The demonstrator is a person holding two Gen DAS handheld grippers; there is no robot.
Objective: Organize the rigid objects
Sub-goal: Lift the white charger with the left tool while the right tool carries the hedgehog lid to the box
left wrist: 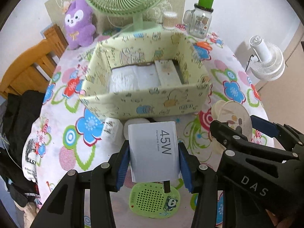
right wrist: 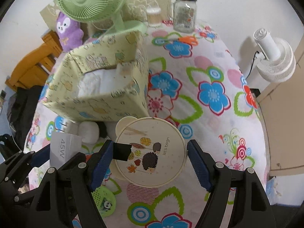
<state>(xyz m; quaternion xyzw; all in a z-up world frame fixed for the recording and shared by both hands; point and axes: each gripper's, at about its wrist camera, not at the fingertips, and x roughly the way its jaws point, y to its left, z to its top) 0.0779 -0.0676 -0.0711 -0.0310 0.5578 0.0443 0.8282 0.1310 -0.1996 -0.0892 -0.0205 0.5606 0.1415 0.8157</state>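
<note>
We see the left gripper pinching a white 45W charger just near of the patterned box; our right gripper clamps a round cream tin right of it

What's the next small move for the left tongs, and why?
Probably carry the charger forward over the storage box rim and lower it inside. The left tongs already clamp it, lifted off the tablecloth; the open box sits just ahead.
</note>
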